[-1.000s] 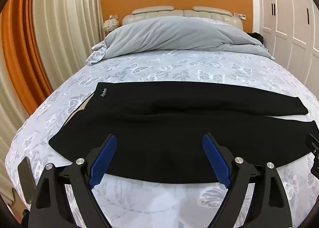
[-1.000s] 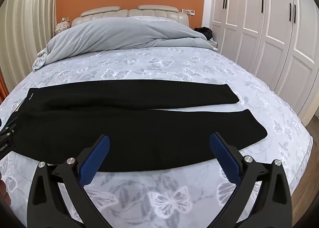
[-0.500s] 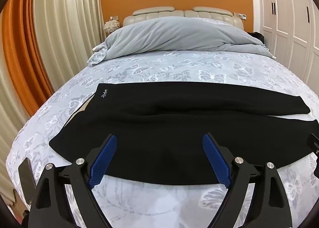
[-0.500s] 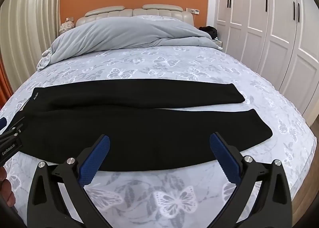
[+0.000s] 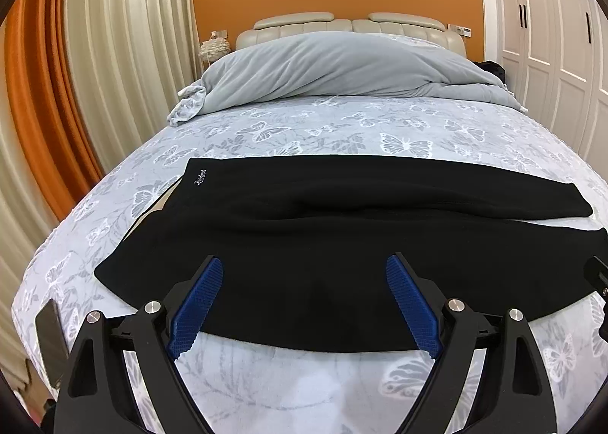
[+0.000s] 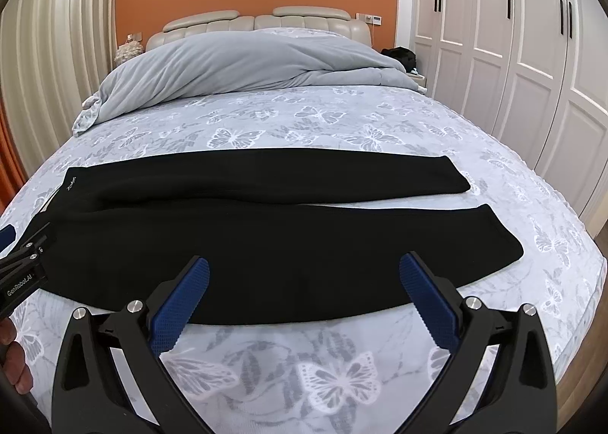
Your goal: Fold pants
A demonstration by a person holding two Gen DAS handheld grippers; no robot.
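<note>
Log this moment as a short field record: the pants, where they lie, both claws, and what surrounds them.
garment: black pants, spread flat, unfolded, both legs side by side
orientation: waistband toward the left of the view, leg ends toward the right
surface: bed with butterfly-print sheet
left claw: open, nothing between its pads, above the near edge of the pants by the waist
right claw: open, nothing held, above the near edge of the closer leg
bedding: grey duvet bunched at the headboard
room: white wardrobe on the right
</note>
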